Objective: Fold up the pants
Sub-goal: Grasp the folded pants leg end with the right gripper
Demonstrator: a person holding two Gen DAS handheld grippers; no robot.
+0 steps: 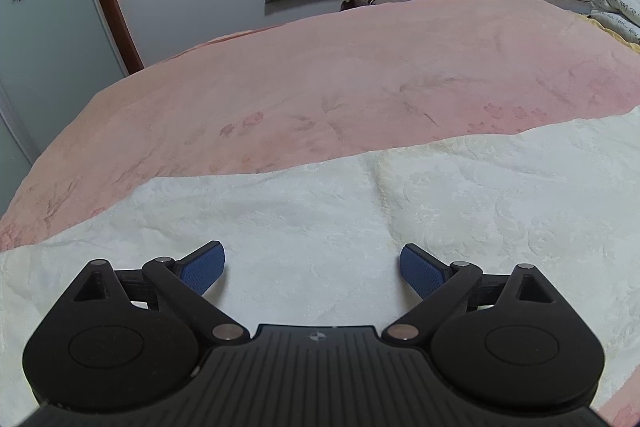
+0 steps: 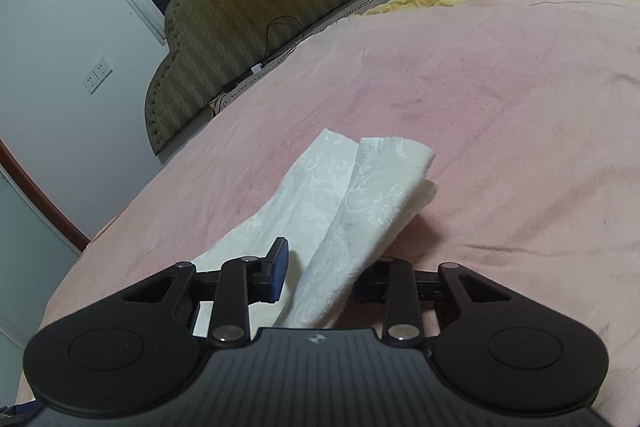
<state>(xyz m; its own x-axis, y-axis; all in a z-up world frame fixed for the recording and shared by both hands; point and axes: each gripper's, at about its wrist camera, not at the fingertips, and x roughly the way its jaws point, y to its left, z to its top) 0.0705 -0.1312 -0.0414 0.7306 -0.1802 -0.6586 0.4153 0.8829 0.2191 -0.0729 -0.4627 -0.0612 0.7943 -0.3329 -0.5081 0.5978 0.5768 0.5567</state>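
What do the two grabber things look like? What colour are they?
Both look alike. The left hand-held gripper is black plastic with two round discs, silver pins, a ribbed centre plate with a small round mark, and dotted blue pads. The right hand-held gripper matches it.

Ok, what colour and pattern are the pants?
White pants with a raised floral texture, clearest in the left wrist view.
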